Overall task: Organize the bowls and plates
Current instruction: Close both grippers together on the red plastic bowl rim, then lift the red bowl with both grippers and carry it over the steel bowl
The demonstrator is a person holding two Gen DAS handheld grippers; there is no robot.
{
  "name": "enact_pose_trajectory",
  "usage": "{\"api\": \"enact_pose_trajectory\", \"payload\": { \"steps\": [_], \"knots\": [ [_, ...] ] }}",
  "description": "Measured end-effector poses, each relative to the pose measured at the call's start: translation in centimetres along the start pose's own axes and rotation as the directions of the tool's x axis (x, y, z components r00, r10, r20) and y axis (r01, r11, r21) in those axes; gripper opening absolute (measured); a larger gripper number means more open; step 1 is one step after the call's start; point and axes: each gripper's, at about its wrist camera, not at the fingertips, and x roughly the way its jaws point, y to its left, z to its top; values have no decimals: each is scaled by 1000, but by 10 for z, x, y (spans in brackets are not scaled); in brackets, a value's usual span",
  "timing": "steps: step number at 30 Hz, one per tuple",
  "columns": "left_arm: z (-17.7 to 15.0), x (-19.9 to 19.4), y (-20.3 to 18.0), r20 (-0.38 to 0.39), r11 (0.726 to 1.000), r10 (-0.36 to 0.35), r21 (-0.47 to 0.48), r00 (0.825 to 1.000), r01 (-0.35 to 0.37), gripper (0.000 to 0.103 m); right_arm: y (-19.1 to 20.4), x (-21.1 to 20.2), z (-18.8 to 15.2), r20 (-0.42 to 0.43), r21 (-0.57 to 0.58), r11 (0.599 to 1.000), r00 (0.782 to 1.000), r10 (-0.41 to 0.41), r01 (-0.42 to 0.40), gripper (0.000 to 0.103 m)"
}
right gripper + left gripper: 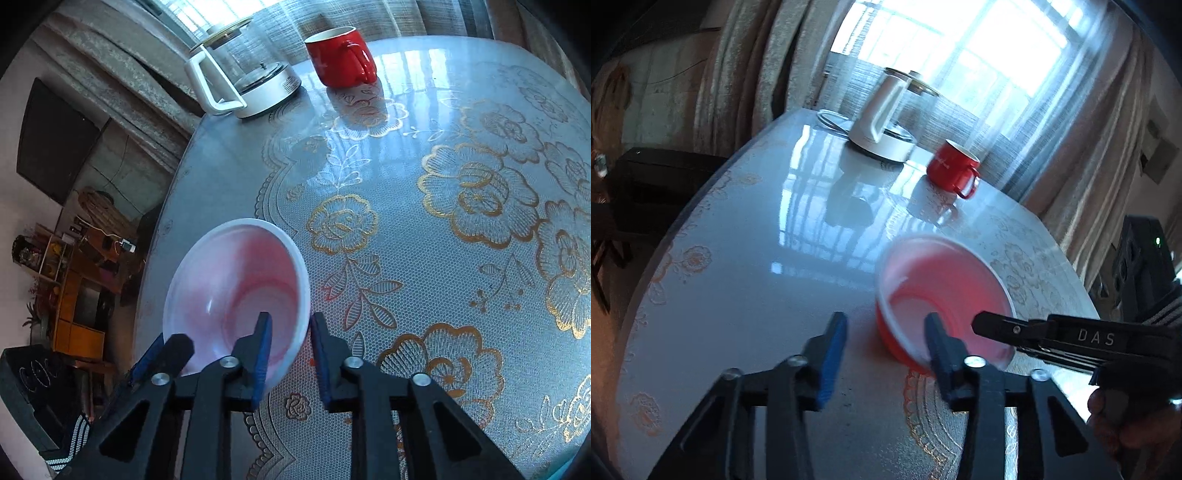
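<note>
A bowl [942,291], red outside and white inside, sits tilted and blurred on the round table [757,277]. My left gripper [886,350] straddles its near left rim, one finger outside and one inside, pads clear of the wall, so it is open. My right gripper [977,326] reaches in from the right over the opposite rim. In the right wrist view the bowl [236,288] fills the lower left, and my right gripper [291,341] is shut on its rim, one finger inside and one outside. My left gripper's fingers [177,347] show at the bowl's lower left edge.
A white kettle with a glass jug [882,122] and a red mug [951,168] stand at the table's far side; kettle [251,77], mug [340,55]. The table [443,258] has a gold floral lace cover. A person's hand [1108,417] holds the right gripper.
</note>
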Motion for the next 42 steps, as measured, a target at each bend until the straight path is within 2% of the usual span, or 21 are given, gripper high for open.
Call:
{"api": "enact_pose_trajectory", "payload": {
  "steps": [4,10,16,27,37,42],
  "knots": [
    [-1,1,-4,-5,1000,3,20,1000,-2,23,3,-3,-3,7,-12,1000,1000,-6,6,13],
    [-3,1,-9,2,999,4,47,1000,-4,16,3,-12,-10,21,-8,1000,1000,-17,17,12],
    [-4,-7,-17,22,997,-18,73,1000,16,16,1,-29,-16,54,7,1000,998,-21,21,12],
    [-16,-37,-39,107,987,-44,158,993,26,16,1,-67,-38,126,34,999,992,-5,0,12],
    [-25,-67,-61,176,971,-110,228,978,68,16,-5,-101,-64,211,62,998,977,6,-20,13],
    [-33,-86,-75,212,958,-134,279,968,71,16,-12,-119,-78,246,97,993,969,35,-60,13]
  ]
}}
